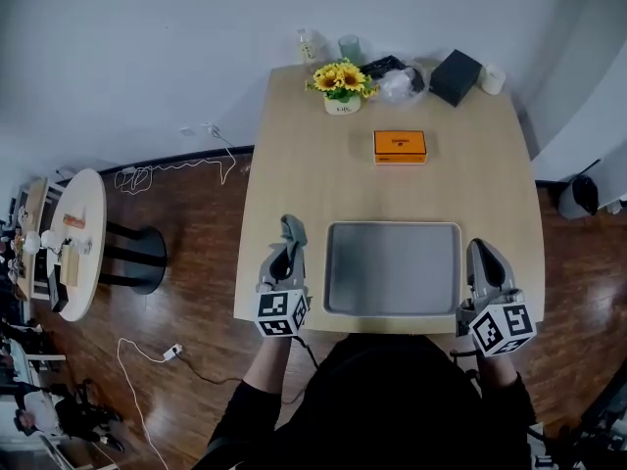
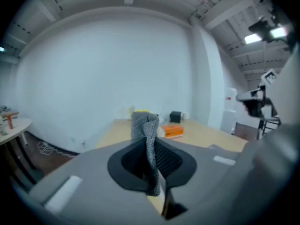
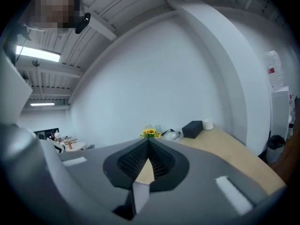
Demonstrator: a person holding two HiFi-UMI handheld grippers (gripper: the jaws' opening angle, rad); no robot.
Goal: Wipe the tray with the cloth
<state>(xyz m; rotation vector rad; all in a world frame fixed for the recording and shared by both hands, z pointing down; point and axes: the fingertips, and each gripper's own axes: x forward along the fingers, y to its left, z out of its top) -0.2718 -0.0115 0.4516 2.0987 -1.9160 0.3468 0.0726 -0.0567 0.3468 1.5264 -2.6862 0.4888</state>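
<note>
**Cloth in your left gripper, tray between your hands**

Your left gripper [image 2: 152,156] is clamped on the grey cloth [image 2: 144,125], which stands up out of the jaws as a folded strip. In the head view you hold it just beside the tray's left edge, with the cloth clear of the tray. The grey tray [image 1: 392,267] lies flat at the near edge of the wooden surface [image 1: 294,145], between your two grippers. Your right gripper [image 3: 147,149] is closed with nothing in its jaws, just beside the tray's right edge. Farther back sit an orange box [image 1: 400,146], a pot of sunflowers [image 1: 341,81] and a black box [image 1: 456,76].
</note>
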